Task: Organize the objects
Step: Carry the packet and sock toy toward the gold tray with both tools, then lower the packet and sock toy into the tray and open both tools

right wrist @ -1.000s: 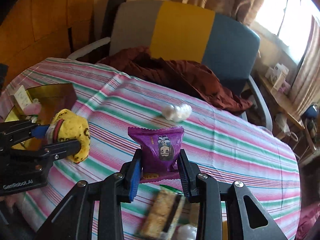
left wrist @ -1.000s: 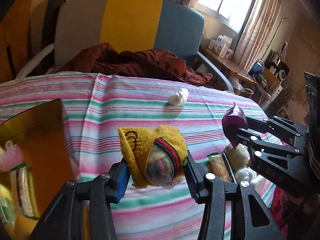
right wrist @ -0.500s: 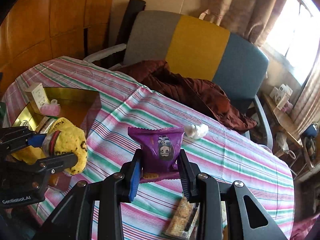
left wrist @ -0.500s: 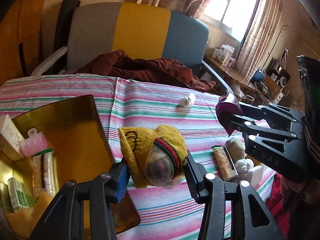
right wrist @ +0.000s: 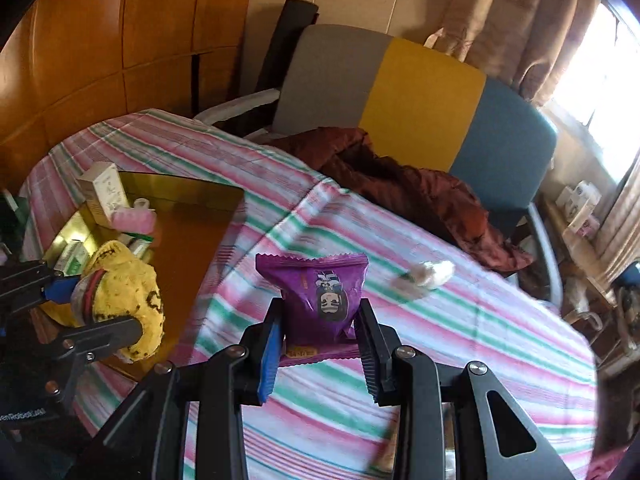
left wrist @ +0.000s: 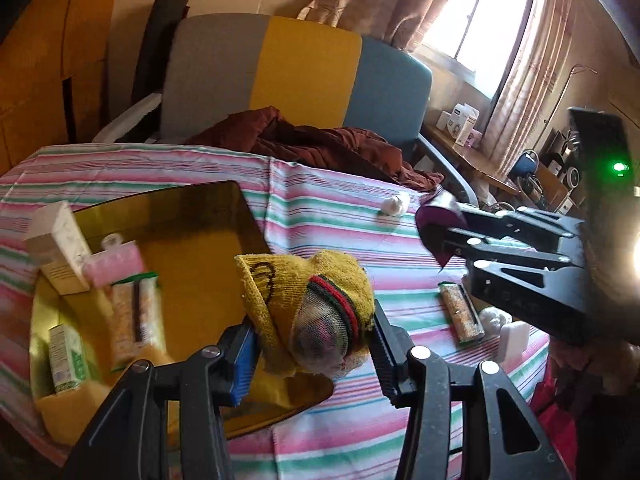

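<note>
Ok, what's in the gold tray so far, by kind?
Cartons: 2, the white carton and the green carton
Pink capped item: 1
Wrapped snack bar: 1
Yellow soft item, blurred: 1
Total: 5 in the tray

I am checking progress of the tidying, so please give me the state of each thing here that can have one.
Left gripper: jaws shut on yellow knitted hat, held above gold tray.
Right gripper: jaws shut on purple snack packet, upright, off the table.
Gold tray: partly filled.
Wrapped cereal bar: flat on striped tablecloth.
</note>
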`<action>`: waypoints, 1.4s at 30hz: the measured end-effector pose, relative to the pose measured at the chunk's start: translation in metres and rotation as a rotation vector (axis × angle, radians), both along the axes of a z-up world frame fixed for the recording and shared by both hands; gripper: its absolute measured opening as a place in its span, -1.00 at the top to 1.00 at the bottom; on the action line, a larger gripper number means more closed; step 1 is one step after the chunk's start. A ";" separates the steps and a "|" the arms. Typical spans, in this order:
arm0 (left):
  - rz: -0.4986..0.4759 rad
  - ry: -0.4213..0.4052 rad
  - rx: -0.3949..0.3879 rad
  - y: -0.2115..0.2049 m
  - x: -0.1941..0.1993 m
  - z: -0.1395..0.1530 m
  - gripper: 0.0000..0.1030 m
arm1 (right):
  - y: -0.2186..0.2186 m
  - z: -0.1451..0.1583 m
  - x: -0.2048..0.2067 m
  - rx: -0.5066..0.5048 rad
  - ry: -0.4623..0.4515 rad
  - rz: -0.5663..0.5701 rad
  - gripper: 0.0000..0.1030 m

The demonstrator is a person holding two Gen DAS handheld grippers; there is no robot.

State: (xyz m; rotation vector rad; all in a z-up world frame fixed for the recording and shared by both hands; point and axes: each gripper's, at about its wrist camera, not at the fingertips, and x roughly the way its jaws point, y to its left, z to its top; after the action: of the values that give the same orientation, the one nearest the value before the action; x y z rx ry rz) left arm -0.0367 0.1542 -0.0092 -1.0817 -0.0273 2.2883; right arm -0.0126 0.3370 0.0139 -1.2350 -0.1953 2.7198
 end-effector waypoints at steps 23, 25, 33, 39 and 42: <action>0.301 -0.018 0.072 -0.171 0.021 -0.024 0.04 | -0.115 -0.046 -0.049 -0.257 -0.091 0.194 0.32; 0.303 -0.019 0.075 -0.171 0.019 -0.026 0.04 | -0.121 -0.043 -0.053 -0.255 -0.087 0.206 0.32; 0.297 -0.030 0.065 -0.169 0.008 -0.032 0.04 | -0.145 -0.034 -0.074 -0.263 -0.083 0.251 0.32; 0.285 -0.041 0.045 -0.160 -0.001 -0.037 0.03 | -0.155 -0.036 -0.090 -0.284 -0.097 0.272 0.31; 0.270 -0.047 0.024 -0.155 -0.005 -0.041 0.02 | -0.160 -0.037 -0.098 -0.297 -0.105 0.286 0.31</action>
State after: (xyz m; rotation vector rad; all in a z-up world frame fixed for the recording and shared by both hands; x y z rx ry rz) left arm -0.0420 -0.0003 -0.0498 -1.1804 -0.2324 2.4920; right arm -0.1107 0.1770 -0.0232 -1.5373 0.0252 3.0134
